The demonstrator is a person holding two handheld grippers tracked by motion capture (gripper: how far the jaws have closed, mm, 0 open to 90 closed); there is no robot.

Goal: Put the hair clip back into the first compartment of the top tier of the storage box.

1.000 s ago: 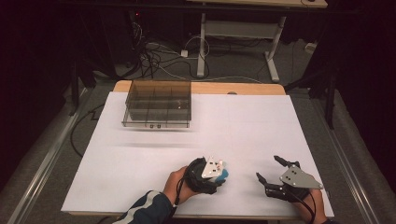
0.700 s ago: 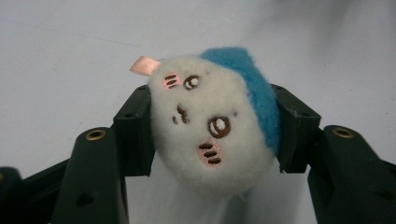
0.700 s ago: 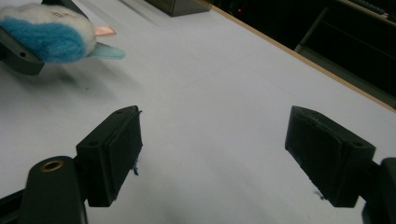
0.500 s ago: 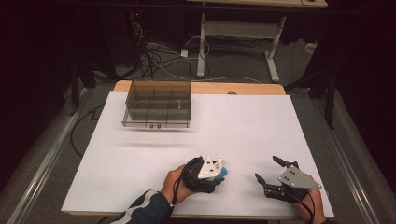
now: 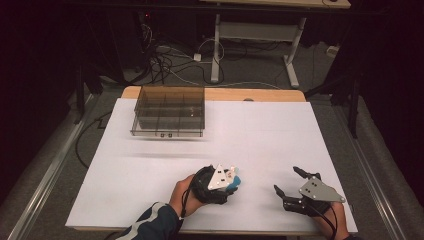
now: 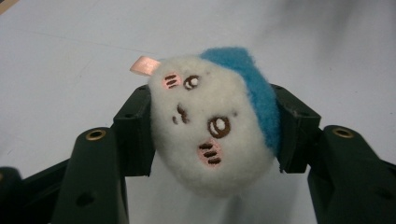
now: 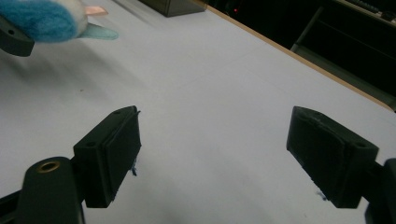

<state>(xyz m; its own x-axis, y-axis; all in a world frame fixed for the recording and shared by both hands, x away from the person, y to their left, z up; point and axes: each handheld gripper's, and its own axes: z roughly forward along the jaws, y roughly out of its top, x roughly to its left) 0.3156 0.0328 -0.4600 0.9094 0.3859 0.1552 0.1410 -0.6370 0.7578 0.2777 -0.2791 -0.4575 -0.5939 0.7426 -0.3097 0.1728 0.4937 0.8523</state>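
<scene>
A small white plush toy (image 6: pixel 212 126) with a blue patch, an embroidered face and a pink tag is squeezed between the jaws of my left gripper (image 6: pixel 212 133). From above, that gripper (image 5: pixel 231 181) sits near the table's front edge, left of centre, with the plush toy (image 5: pixel 233 176) poking out at its tip. My right gripper (image 5: pixel 289 181) rests at the front right, jaws spread wide over bare white tabletop. In the right gripper view, the right gripper (image 7: pixel 231 154) holds nothing, and the plush toy (image 7: pixel 49 18) appears at the upper left.
A clear, smoky plastic compartment box (image 5: pixel 169 111) stands at the back left of the white table (image 5: pixel 260 135). The wooden table edge (image 5: pixel 250 95) runs behind it. Cables and desk legs (image 5: pixel 216 45) lie on the floor beyond.
My left gripper with the plush toy has shifted slightly; the right gripper has drifted a little toward the front edge. Both grips are unchanged.
</scene>
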